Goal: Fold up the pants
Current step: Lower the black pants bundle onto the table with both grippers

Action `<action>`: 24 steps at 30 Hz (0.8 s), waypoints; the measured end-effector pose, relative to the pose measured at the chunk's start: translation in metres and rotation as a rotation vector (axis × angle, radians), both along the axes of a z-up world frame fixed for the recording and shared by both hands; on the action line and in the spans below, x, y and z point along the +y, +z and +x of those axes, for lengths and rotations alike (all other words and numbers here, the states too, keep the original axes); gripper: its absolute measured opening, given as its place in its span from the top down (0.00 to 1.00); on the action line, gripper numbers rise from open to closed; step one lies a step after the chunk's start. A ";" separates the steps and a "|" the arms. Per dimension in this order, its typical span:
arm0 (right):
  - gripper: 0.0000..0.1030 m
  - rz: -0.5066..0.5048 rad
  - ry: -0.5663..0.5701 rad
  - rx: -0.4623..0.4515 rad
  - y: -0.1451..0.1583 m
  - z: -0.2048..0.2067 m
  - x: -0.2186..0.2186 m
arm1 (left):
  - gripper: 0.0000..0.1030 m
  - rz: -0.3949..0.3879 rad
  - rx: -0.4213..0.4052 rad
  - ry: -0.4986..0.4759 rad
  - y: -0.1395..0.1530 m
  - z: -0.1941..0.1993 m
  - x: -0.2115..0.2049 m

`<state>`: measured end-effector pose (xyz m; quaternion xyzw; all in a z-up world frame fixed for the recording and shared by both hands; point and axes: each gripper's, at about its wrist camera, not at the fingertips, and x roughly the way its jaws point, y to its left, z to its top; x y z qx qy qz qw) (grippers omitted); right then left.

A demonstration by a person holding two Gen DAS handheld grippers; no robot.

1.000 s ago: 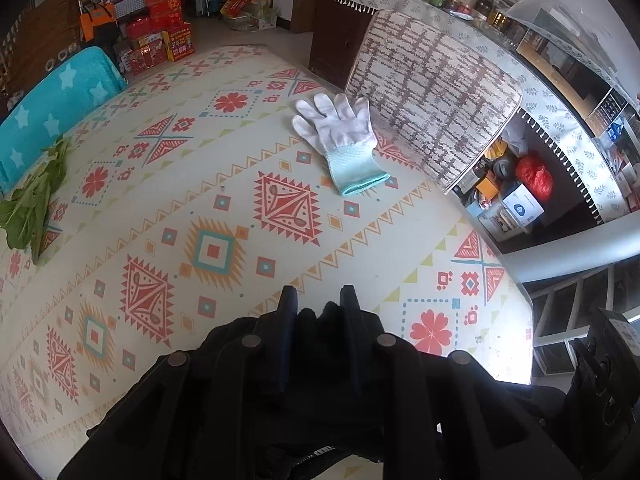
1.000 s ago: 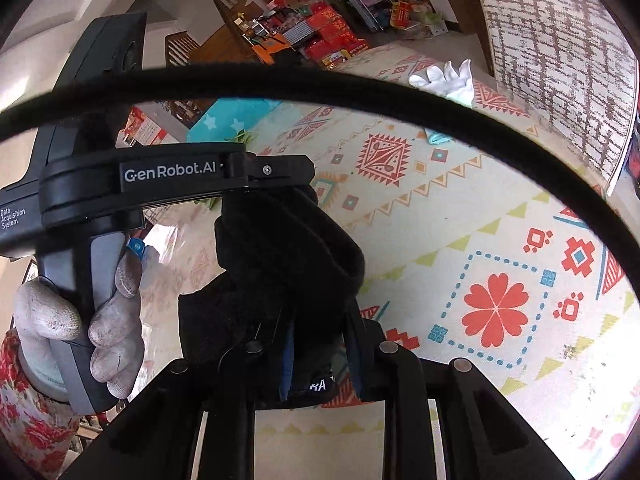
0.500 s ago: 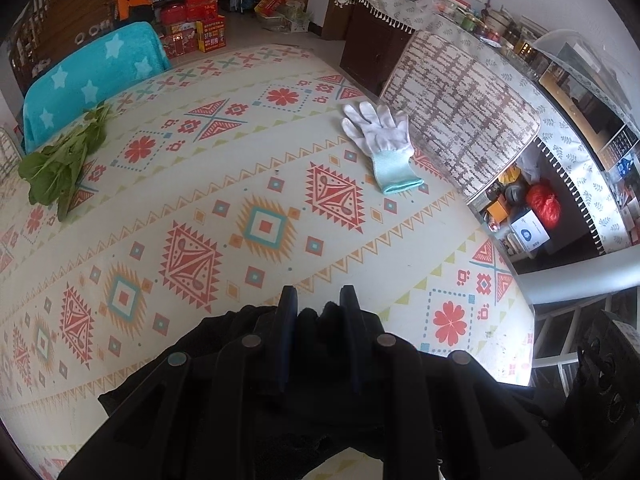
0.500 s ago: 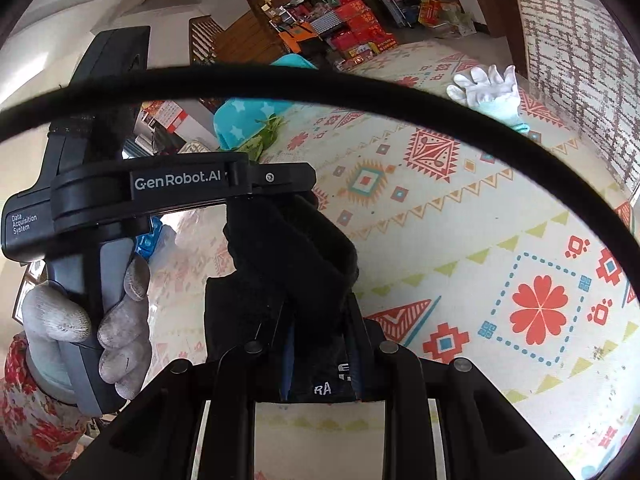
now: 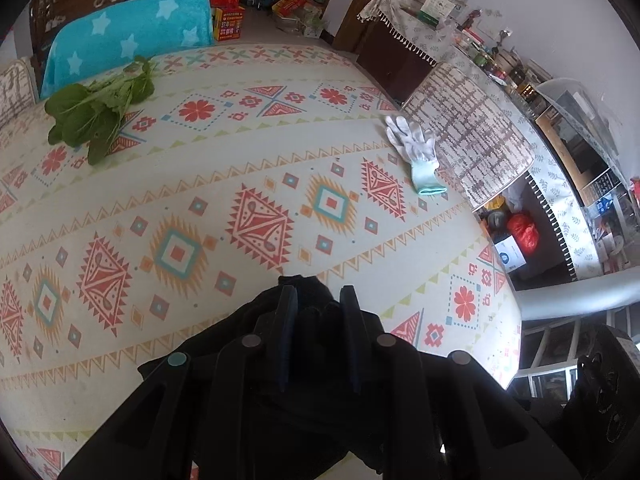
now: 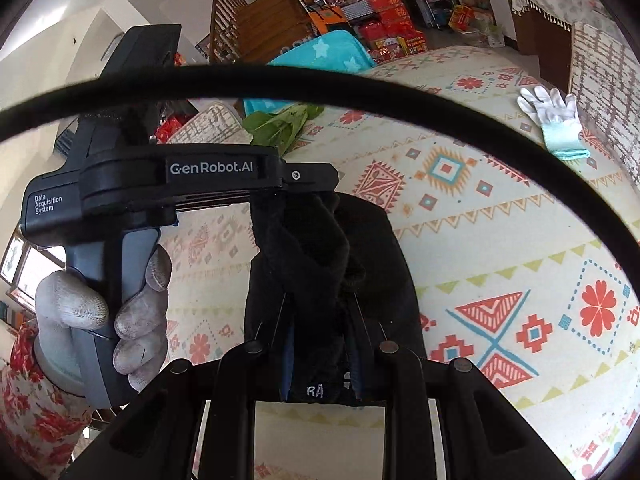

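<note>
The black pants [image 6: 320, 256] hang bunched between both grippers above the patterned table. My right gripper [image 6: 320, 320] is shut on a fold of the pants; a white "RA" label shows near its base. My left gripper [image 5: 318, 300] is shut on another bunch of the black pants [image 5: 308, 400], which fills the lower part of the left wrist view. In the right wrist view the left gripper's body [image 6: 180, 176], held by a gloved hand, sits just left of the cloth, pinching its upper edge.
The patterned tablecloth [image 5: 240, 184] covers a wide table. A white glove [image 5: 416, 152] lies at the far right near a checked chair back [image 5: 468, 132]. Leafy greens [image 5: 96, 112] lie far left by a blue star towel [image 5: 128, 36]. A black cable [image 6: 360, 88] arcs across the right wrist view.
Both grippers have lifted and tilted with the pants still held; the table view has widened, the greens and blue towel have come into fuller view, and the glove sits further right.
</note>
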<state>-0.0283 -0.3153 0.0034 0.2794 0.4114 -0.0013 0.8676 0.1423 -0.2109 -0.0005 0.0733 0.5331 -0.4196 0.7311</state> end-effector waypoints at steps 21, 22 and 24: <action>0.48 -0.162 0.093 0.133 -0.042 0.048 0.102 | 0.59 -0.172 0.184 0.070 -0.043 0.046 0.105; 0.36 -0.160 0.102 0.128 -0.041 0.048 0.107 | 0.58 -0.179 0.186 0.081 -0.043 0.049 0.111; 0.32 -0.169 0.114 0.118 -0.041 0.048 0.114 | 0.58 -0.185 0.186 0.111 -0.042 0.054 0.124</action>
